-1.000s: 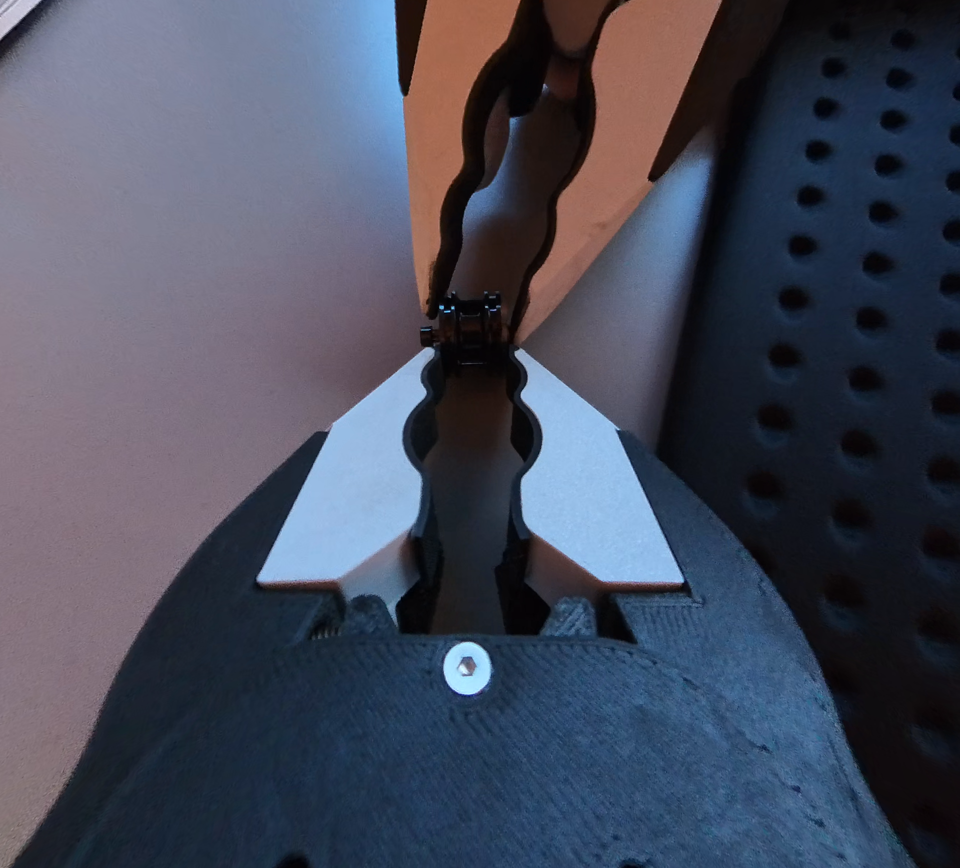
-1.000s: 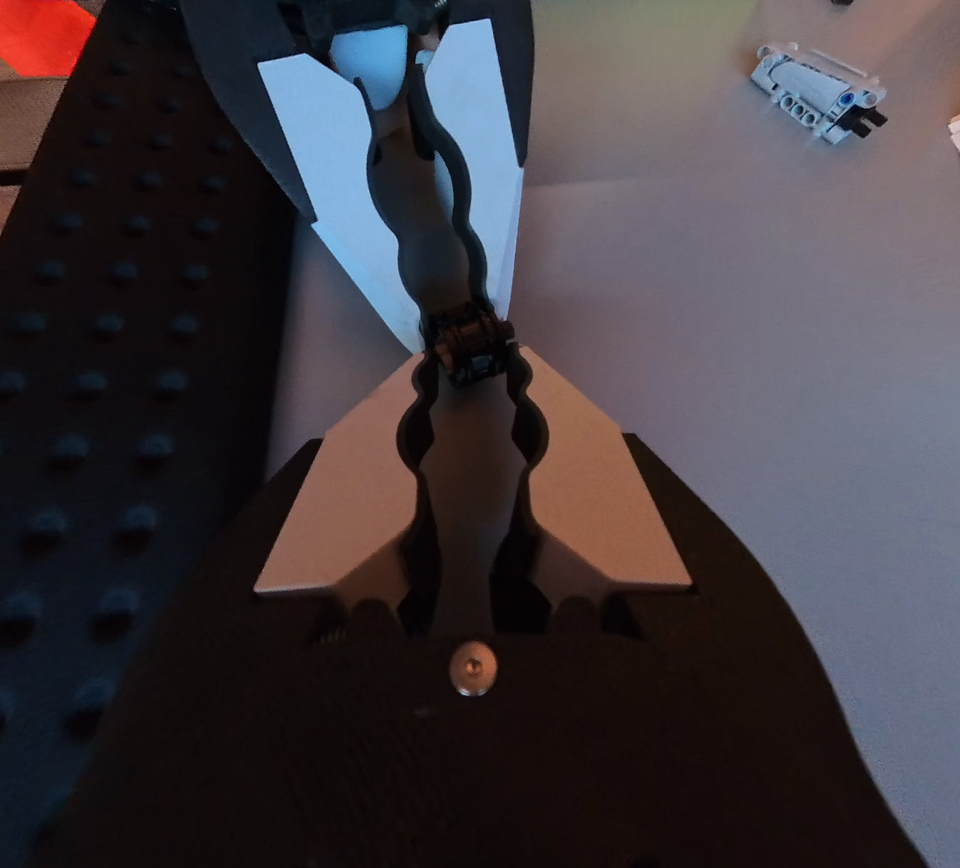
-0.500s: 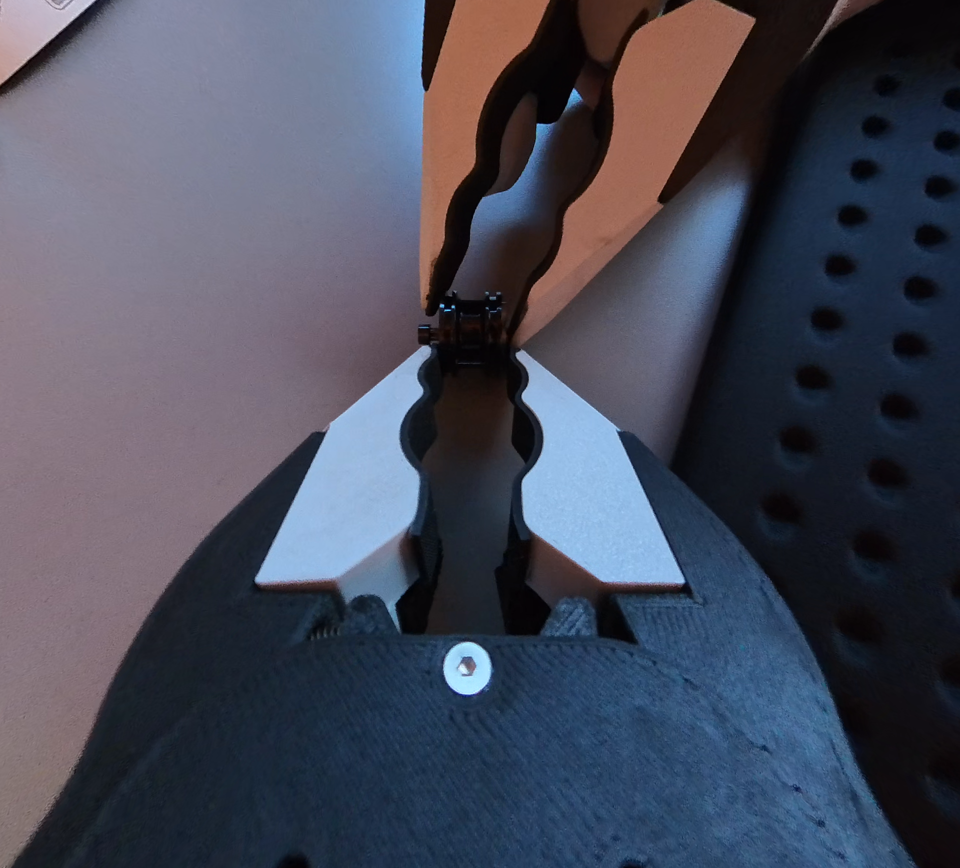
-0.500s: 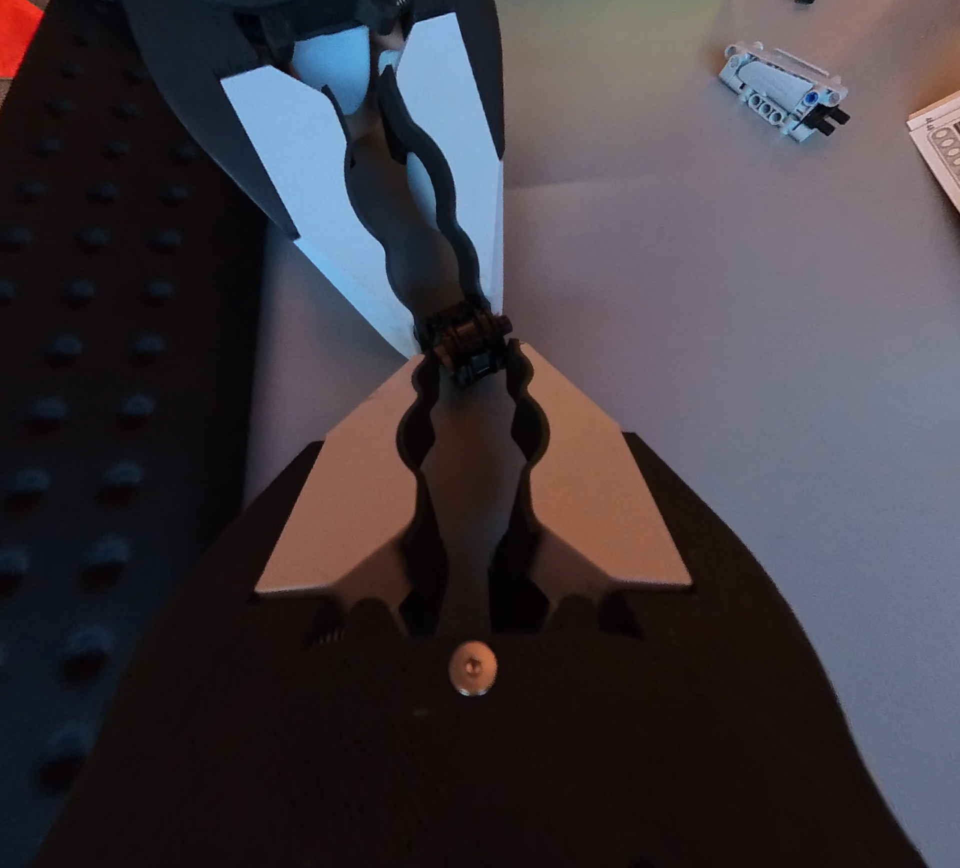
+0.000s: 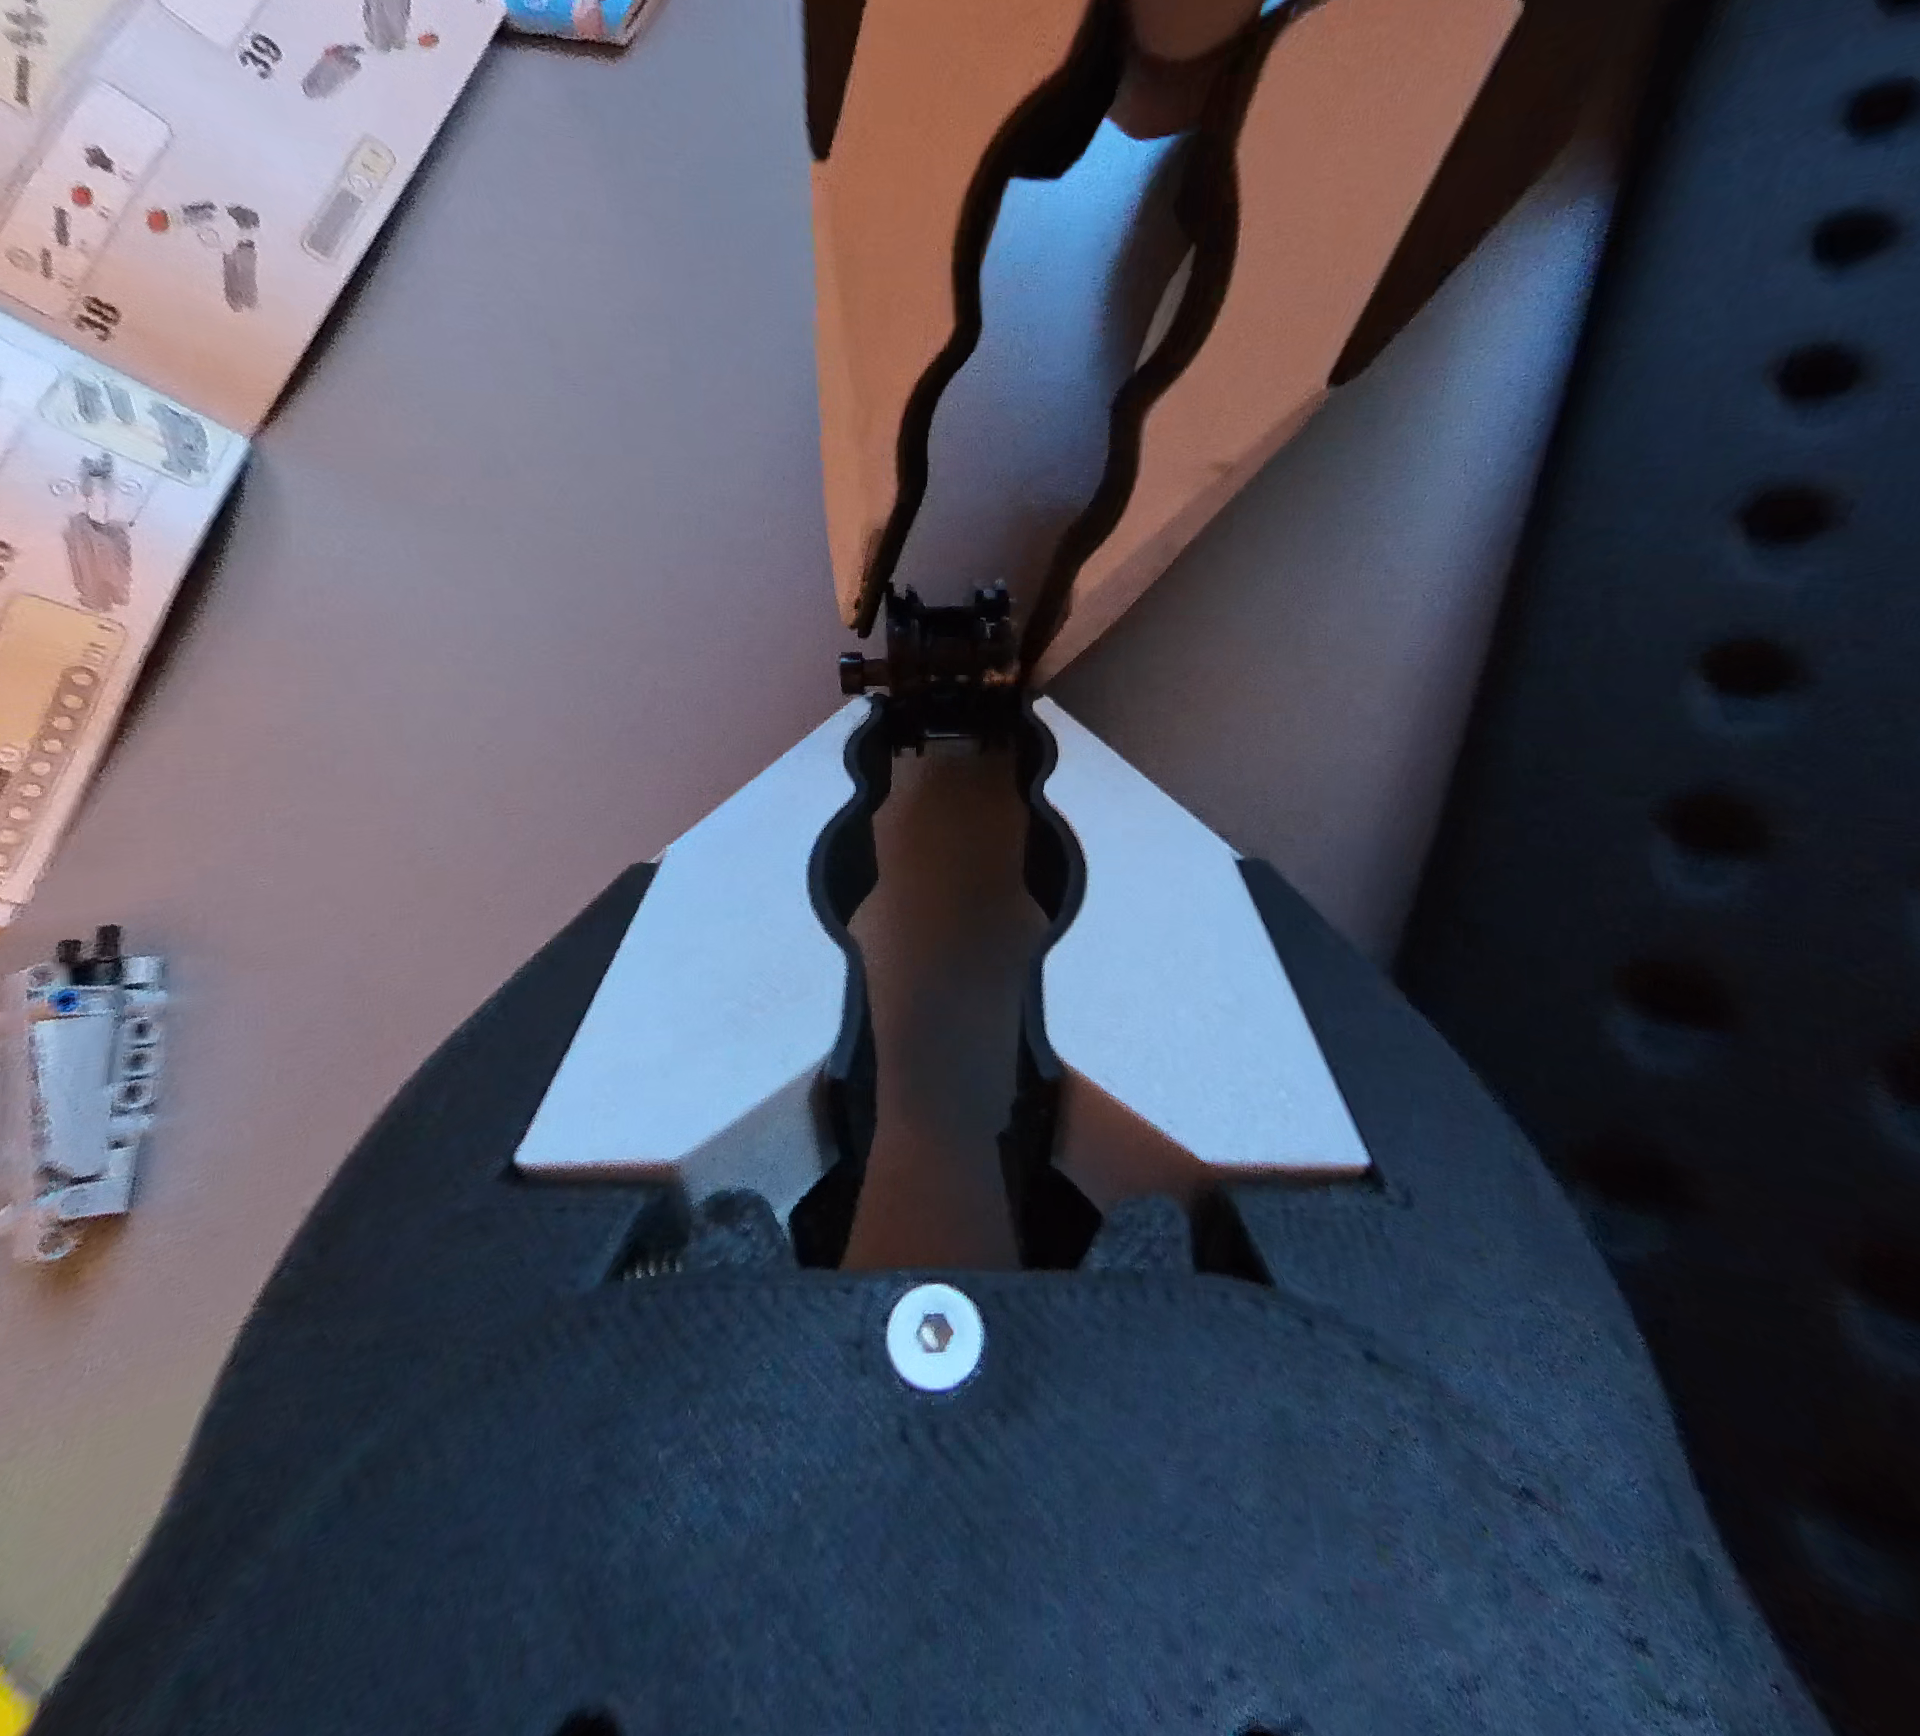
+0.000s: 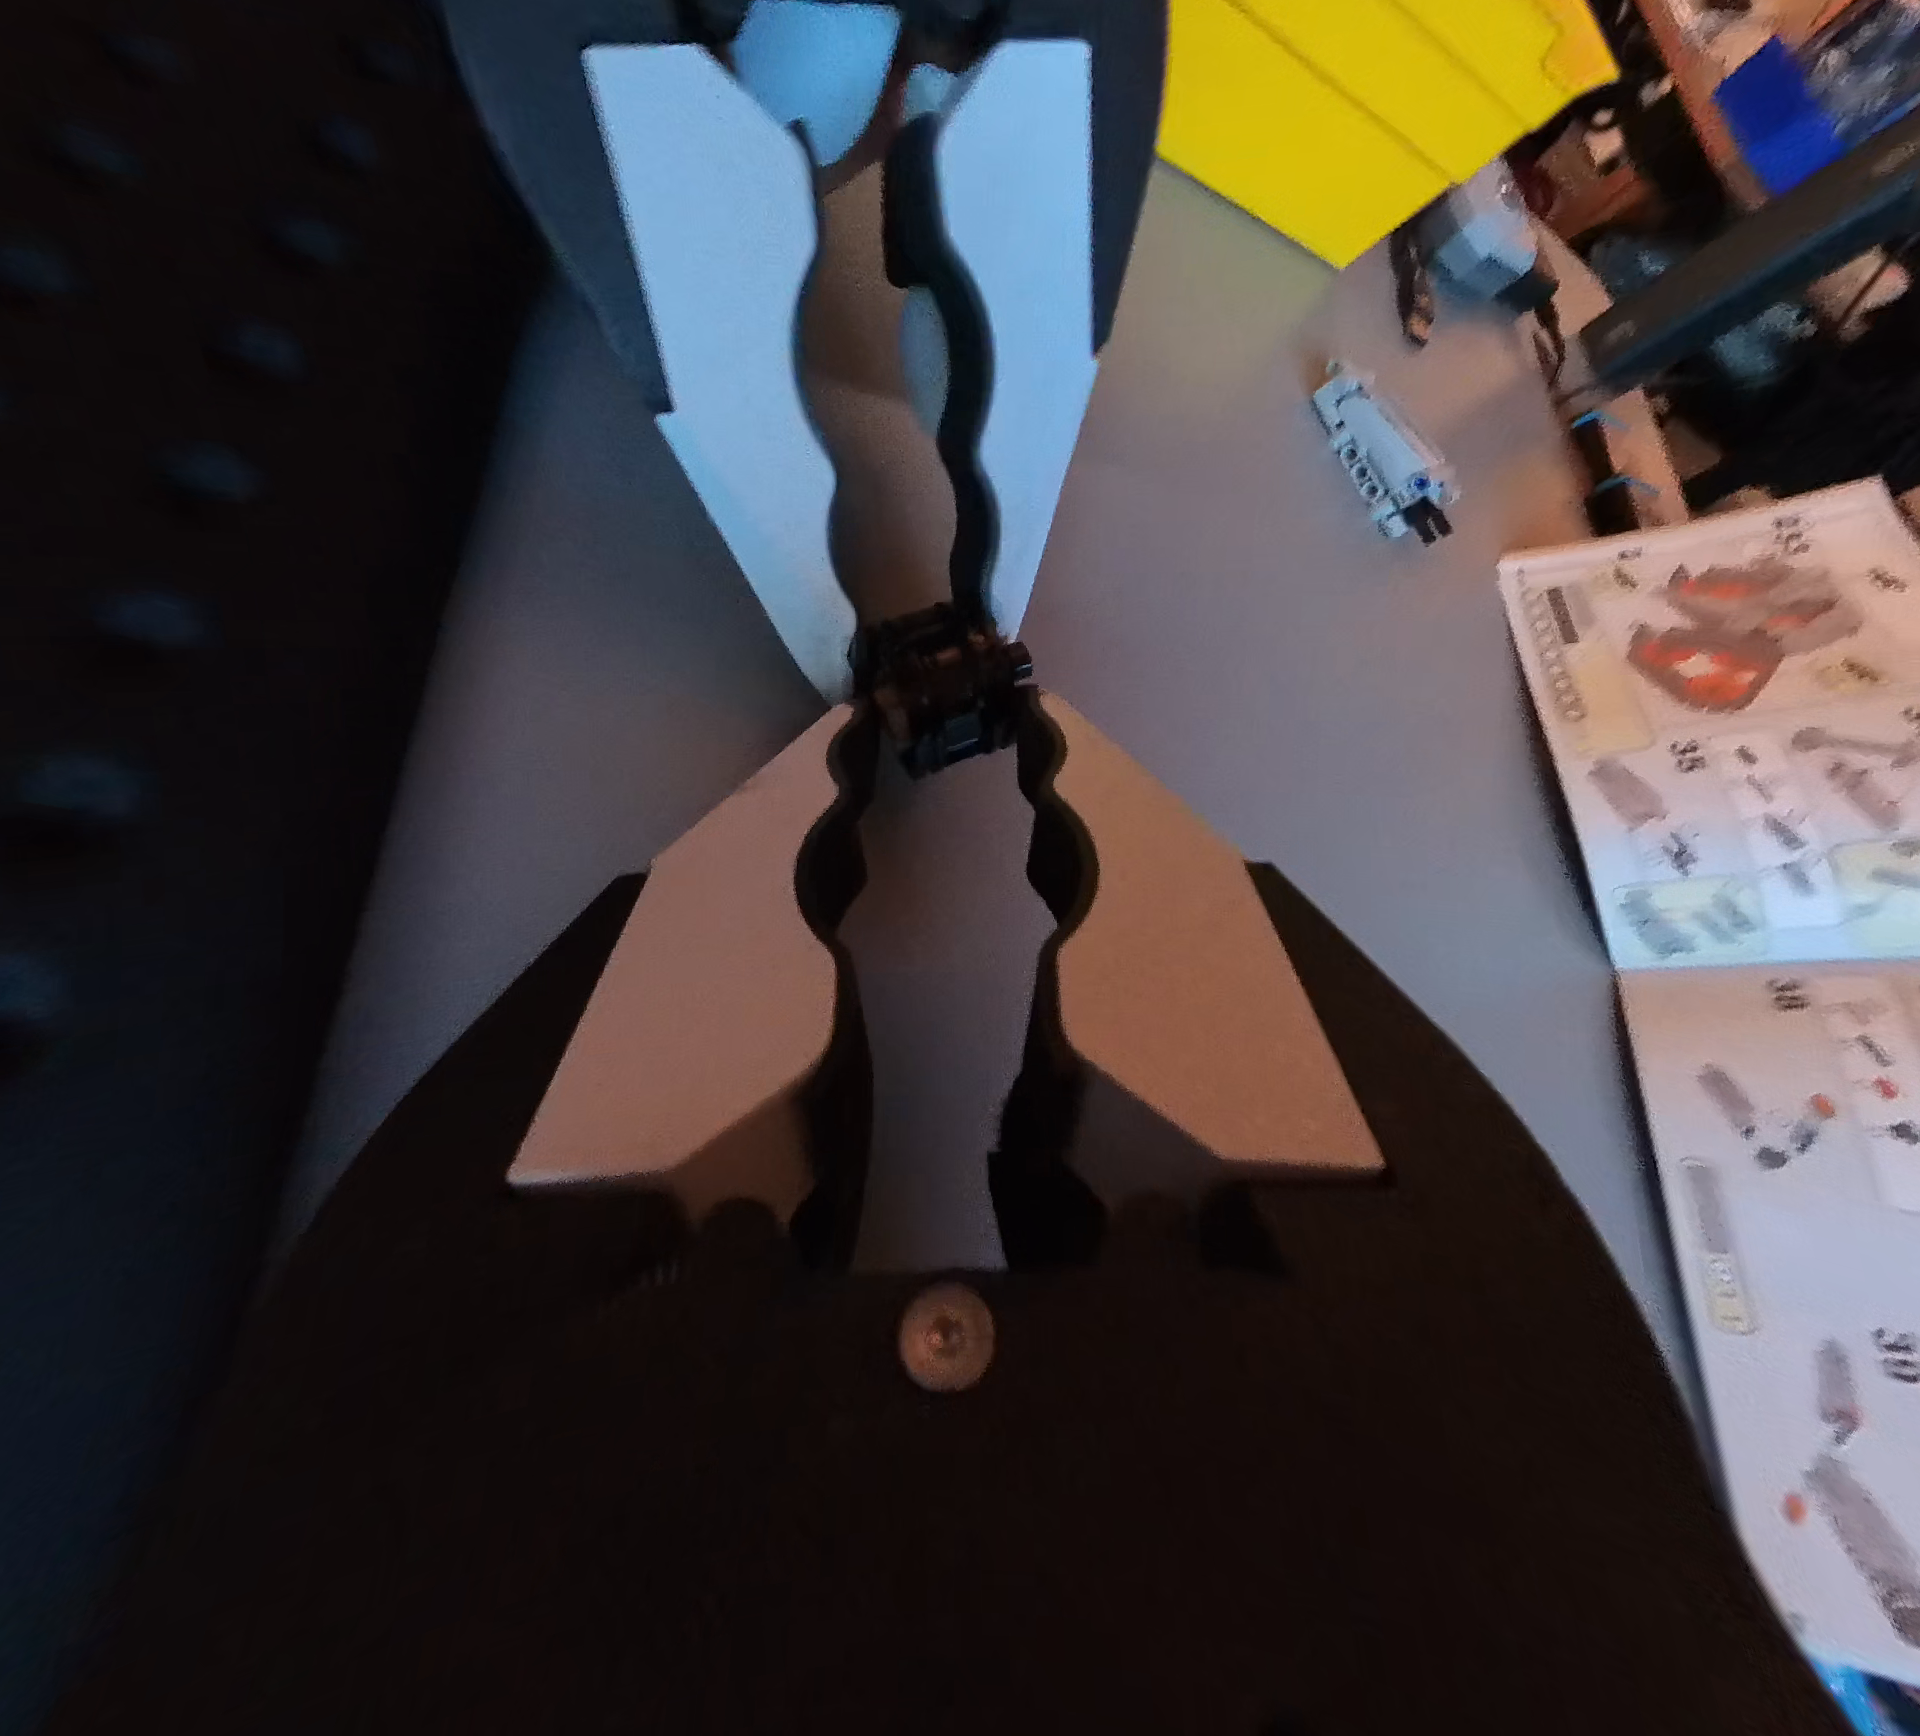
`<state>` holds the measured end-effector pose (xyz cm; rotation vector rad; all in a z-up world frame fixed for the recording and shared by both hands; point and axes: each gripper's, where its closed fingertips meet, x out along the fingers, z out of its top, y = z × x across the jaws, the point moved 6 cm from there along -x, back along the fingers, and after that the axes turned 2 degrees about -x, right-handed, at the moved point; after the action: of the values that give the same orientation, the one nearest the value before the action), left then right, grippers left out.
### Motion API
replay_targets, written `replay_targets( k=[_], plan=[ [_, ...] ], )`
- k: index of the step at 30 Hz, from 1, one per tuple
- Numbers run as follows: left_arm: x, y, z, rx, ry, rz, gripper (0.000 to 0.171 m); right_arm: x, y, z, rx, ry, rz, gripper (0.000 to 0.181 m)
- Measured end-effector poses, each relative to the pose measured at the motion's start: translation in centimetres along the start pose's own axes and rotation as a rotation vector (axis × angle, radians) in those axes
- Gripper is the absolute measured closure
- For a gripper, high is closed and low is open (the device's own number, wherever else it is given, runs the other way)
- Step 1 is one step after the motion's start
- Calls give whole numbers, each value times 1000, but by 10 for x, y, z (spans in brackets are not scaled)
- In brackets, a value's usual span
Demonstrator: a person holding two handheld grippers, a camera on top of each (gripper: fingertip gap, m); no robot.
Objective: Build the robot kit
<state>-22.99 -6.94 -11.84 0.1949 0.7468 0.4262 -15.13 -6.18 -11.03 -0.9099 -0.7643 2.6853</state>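
Note:
A small black toy-brick assembly (image 5: 943, 663) with a pin sticking out on one side hangs above the grey table, pinched from both ends. My left gripper (image 5: 951, 718) is shut on its near end, and the right gripper comes in from the top of the left wrist view, tips on the far end. In the right wrist view my right gripper (image 6: 943, 722) is shut on the same black assembly (image 6: 940, 684), and the left gripper reaches in from above, tip to tip. Both hold it at the fingertips.
A black perforated mat (image 5: 1756, 647) lies along one side of the grey table (image 5: 520, 647). A grey and white brick assembly (image 6: 1377, 462) lies on the table. Open instruction booklets (image 6: 1766, 907) lie nearby; a yellow bin (image 6: 1340, 34) and a shelf with clutter stand behind. Only a small space, under 4 cm, lies between the two pairs of fingers.
Both grippers have turned and shifted together with the black piece held between them. The booklets, the grey assembly and the shelf have come into view. The grip is unchanged.

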Motion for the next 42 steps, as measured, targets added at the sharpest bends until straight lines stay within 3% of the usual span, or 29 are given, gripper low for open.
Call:
replay_targets(
  k=[3,7,11,14,16,22,27,32,34,37,42],
  plan=[
    [-5,5,-2,-141,-31,-115,143,-1,1,-2,-67,20,-31,155],
    [-17,26,0,-445,-156,-277,122,-6,-3,2,-153,-6,-116,155],
    [-27,34,9,-664,-279,-470,121,-17,-7,21,-296,-74,-274,155],
    [-29,36,15,-743,-338,-527,125,-22,-3,30,-399,-101,-350,155],
    [-30,34,18,-743,-354,-563,142,-20,-2,29,-453,-80,-376,155],
    [-12,31,5,-588,-193,-416,143,-3,0,8,-424,13,-262,156],
    [-1,30,-5,-386,-66,-234,143,-7,-8,-13,-220,50,-133,155],
    [3,24,-5,-346,-49,-232,142,-13,-13,-10,219,-103,95,156],
    [4,23,-6,-338,-25,-232,130,-12,-19,-6,324,-148,125,156],
    [5,19,-7,-301,-5,-226,116,-10,-25,-3,390,-186,135,157],
    [1,20,-3,-302,-47,-200,121,-7,-22,-3,384,-166,157,162]
  ],
)
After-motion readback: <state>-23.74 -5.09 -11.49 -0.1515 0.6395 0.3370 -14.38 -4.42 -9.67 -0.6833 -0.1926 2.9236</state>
